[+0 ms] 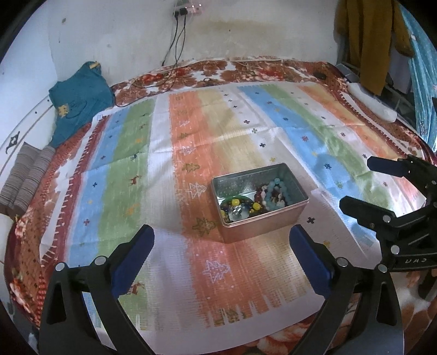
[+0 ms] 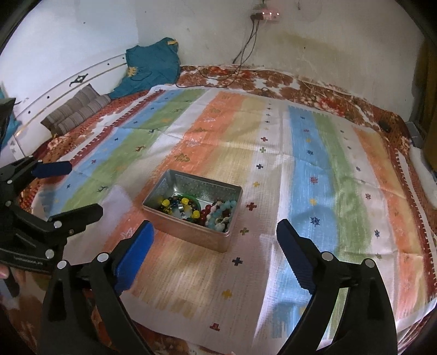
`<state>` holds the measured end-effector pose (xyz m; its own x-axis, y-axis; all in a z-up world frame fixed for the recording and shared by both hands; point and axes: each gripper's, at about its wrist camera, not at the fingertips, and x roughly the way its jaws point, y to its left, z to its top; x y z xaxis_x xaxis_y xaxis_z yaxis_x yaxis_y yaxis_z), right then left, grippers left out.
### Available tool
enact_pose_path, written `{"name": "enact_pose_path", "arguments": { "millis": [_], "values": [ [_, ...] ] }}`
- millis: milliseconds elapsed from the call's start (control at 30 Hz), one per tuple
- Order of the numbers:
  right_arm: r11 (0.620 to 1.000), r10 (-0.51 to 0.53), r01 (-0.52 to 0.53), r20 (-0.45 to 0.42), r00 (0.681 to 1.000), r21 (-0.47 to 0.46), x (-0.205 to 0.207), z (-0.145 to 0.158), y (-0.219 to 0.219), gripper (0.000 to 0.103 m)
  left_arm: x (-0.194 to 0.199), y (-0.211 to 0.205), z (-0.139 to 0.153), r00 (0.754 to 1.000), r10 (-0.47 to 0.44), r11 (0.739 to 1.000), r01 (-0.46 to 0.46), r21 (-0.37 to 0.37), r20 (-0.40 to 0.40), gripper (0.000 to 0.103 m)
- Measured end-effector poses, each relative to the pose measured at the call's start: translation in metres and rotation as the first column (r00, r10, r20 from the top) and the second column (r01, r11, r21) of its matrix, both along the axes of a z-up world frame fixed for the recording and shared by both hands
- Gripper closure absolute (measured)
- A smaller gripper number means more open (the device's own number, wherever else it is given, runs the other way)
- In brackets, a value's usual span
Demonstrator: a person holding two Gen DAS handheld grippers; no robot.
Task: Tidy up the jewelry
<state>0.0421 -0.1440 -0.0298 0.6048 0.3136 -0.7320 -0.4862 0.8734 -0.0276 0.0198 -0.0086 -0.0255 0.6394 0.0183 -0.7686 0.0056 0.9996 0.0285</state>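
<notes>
Open rectangular metal tin (image 1: pixel 259 200), lidless, near centre of striped multicoloured cloth (image 1: pixel 164 169) spread over a red floral blanket (image 1: pixel 30 232). Inside the tin: pale blue bead bracelet (image 1: pixel 278 194) at one end, mixed with dark red and white beads; green bangle (image 2: pixel 191 197) and string of yellow and dark beads (image 2: pixel 180 206) at the other; something small and metallic amid them, too small to name. No jewelry visible on the cloth itself.

Left gripper (image 1: pixel 221 256) held short of the tin, blue-padded fingers wide apart, nothing between. Right gripper (image 2: pixel 215 247) likewise spread and empty, hovering near the tin's other side. Neither touching tin or contents.

Step in hand: unsettled. Fits either all pieces gathered into the tin, or a heap waiting to be lifted out and sorted. No move called for that both readings share; no lid in view.

Beyond: teal garment (image 1: pixel 79 101) by the wall, striped grey cushion (image 1: pixel 24 177), cables from a wall socket (image 2: pixel 266 13).
</notes>
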Motion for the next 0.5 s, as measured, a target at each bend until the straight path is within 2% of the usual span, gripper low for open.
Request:
{"name": "enact_pose_path", "arguments": {
  "millis": [500],
  "values": [
    [0.999, -0.004, 0.003, 0.027, 1.000, 0.033, -0.014, 0.005, -0.009, 0.011, -0.017, -0.006, 0.001, 0.999, 0.002, 1.000, -0.002, 0.000, 0.050, 0.006]
  ]
}}
